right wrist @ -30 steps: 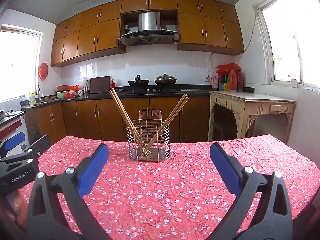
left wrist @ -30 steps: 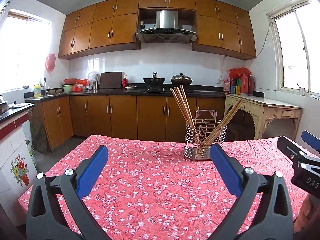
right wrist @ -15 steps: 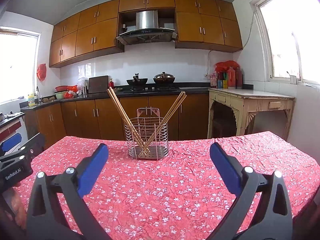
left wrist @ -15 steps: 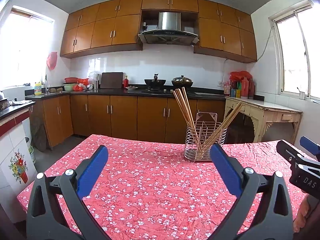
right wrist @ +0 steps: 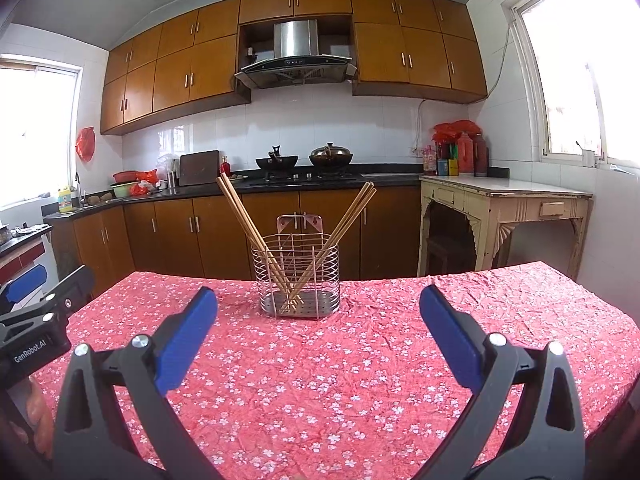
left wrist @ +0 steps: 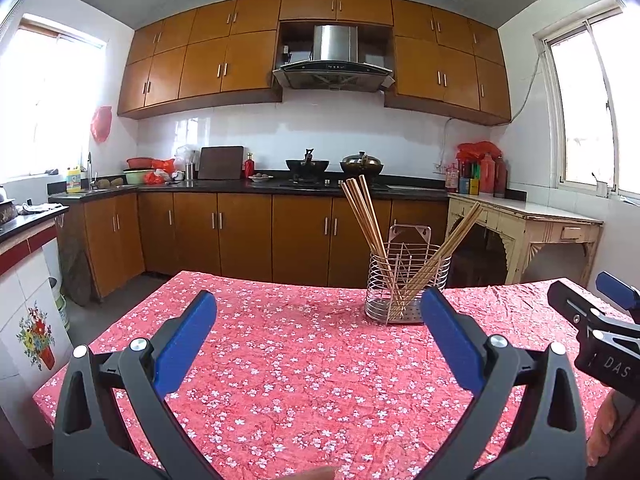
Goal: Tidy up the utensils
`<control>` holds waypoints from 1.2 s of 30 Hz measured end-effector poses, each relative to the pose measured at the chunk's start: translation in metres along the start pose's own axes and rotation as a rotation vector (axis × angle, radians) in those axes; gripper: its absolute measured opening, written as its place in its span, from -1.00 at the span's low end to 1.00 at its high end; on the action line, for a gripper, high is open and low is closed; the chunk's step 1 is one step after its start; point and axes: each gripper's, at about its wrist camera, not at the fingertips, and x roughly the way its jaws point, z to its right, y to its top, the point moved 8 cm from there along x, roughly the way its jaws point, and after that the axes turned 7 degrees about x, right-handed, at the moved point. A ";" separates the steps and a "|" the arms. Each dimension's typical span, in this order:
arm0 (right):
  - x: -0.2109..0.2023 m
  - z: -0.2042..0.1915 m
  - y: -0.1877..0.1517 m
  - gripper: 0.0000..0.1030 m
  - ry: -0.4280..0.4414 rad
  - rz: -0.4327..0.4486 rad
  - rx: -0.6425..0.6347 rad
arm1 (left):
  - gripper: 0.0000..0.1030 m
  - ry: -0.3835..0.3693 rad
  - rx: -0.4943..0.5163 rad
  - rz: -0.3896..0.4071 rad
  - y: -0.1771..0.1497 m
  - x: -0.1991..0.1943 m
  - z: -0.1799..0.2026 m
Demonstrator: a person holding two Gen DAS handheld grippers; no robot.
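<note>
A wire utensil holder (left wrist: 406, 288) (right wrist: 297, 276) stands on the red flowered tablecloth (left wrist: 304, 364) (right wrist: 360, 360) toward the far edge. Several wooden chopsticks (left wrist: 366, 224) (right wrist: 244, 216) lean out of it in two bundles, left and right. My left gripper (left wrist: 318, 312) hovers over the cloth, open and empty, with the holder just left of its right finger. My right gripper (right wrist: 318, 312) is also open and empty, the holder standing between its blue pads and farther off. Each view catches the other gripper at its edge.
Beyond the table runs a kitchen counter (left wrist: 256, 188) with a wok and a pot on the stove. A cream side table (right wrist: 504, 200) with bottles stands at the right under a window. A tiled counter (left wrist: 28, 280) lies left of the table.
Both views have tilted slightly upward and drawn back a little, so the holder sits a bit lower in the frames. Both grippers stay open and empty.
</note>
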 end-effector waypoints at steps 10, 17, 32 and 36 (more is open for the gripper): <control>-0.002 -0.001 0.000 0.92 -0.003 0.008 -0.001 | 0.96 -0.006 -0.002 -0.004 0.000 -0.001 0.002; -0.003 0.000 -0.001 0.92 -0.004 0.013 0.000 | 0.96 -0.003 -0.002 -0.006 0.002 0.000 0.001; -0.002 0.001 -0.004 0.92 0.002 0.003 0.004 | 0.96 -0.005 0.000 -0.010 0.001 0.001 0.002; -0.002 0.002 -0.003 0.92 0.003 0.003 0.004 | 0.96 -0.004 0.000 -0.010 0.001 0.001 0.002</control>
